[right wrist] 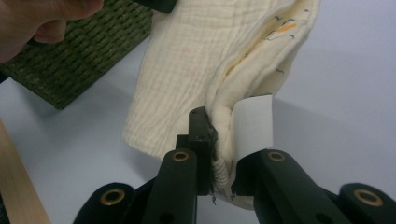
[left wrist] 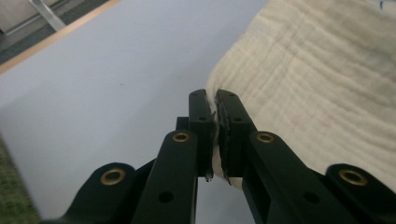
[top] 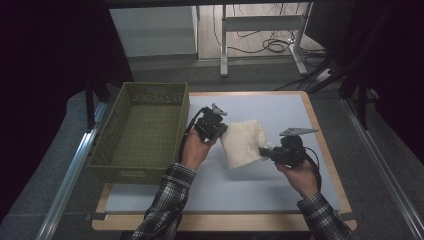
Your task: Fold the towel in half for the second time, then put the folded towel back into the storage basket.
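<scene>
At the far left of the high view a green woven basket point(top: 142, 131) sits on the left part of the pale blue table mat point(top: 280, 185), its near end hanging over the wooden table edge point(top: 102, 204), and its inside looks bare. Just to the right of the basket's right wall, the left gripper point(top: 220, 131) is held in the person's left hand point(top: 196, 150), a plaid sleeve point(top: 165, 205) running down to the bottom edge. In the left gripper view its two black jaws are pressed together on a thin edge of the cream muslin cloth point(left wrist: 317, 84), with a sliver of fabric caught between the pads, so this tool is clamped on the cloth's left side. The cloth point(top: 243, 142) hangs between the two tools near the middle of the mat, lifted off the surface and casting a shadow beneath it; it is folded into a rough rectangle with a crinkled, ribbed weave. In the right gripper view a small printed pattern shows on the inner layer near the top right point(right wrist: 285, 28), and a white label point(right wrist: 252, 126) hangs from the cloth's folded edge. To the right, the right gripper point(top: 265, 150), held in the right hand point(top: 300, 175), grips the opposite side: its jaws close around the thick folded edge of the cloth point(right wrist: 187, 60), the bunched layers filling the gap between them. Beyond the table, a grey floor with desk legs point(top: 260, 35) and cables lies at the top.
</scene>
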`<action>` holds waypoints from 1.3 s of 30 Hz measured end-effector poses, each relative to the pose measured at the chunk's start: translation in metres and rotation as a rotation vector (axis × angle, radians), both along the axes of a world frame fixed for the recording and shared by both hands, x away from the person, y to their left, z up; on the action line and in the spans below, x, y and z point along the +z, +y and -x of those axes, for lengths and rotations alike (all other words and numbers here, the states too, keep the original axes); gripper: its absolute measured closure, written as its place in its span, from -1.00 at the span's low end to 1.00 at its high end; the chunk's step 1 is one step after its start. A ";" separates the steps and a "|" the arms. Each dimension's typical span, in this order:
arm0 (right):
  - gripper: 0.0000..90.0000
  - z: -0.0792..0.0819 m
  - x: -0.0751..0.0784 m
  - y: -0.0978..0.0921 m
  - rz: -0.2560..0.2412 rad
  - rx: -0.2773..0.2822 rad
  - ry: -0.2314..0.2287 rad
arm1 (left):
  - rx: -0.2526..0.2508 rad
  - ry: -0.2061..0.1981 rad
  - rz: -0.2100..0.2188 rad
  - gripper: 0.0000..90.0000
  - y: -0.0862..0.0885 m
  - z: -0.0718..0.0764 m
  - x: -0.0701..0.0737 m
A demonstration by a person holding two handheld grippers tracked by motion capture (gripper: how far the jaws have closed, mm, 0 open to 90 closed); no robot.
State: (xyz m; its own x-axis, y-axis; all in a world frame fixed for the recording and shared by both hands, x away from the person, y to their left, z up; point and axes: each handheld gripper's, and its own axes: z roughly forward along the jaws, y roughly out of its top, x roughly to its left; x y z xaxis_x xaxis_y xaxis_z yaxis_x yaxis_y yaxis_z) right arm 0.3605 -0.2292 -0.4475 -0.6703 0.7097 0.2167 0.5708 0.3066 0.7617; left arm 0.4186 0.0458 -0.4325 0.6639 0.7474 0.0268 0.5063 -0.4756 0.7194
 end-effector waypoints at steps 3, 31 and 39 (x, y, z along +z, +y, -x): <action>0.82 -0.003 0.004 0.013 -0.003 0.018 -0.003 | 0.014 -0.009 -0.006 0.90 0.009 0.000 0.007; 0.82 -0.023 0.037 0.085 -0.050 0.068 -0.032 | 0.120 -0.072 -0.035 0.90 0.082 -0.008 0.047; 0.82 -0.026 0.049 0.106 -0.072 0.074 -0.044 | 0.151 -0.106 -0.045 0.90 0.100 -0.005 0.062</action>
State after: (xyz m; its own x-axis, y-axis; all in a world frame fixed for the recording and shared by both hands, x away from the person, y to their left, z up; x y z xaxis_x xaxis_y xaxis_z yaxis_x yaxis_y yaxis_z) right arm 0.3867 -0.1235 -0.3982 -0.7304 0.6413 0.2350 0.5143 0.2900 0.8071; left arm 0.4233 0.1461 -0.3710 0.5358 0.8349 0.1261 0.4967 -0.4325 0.7525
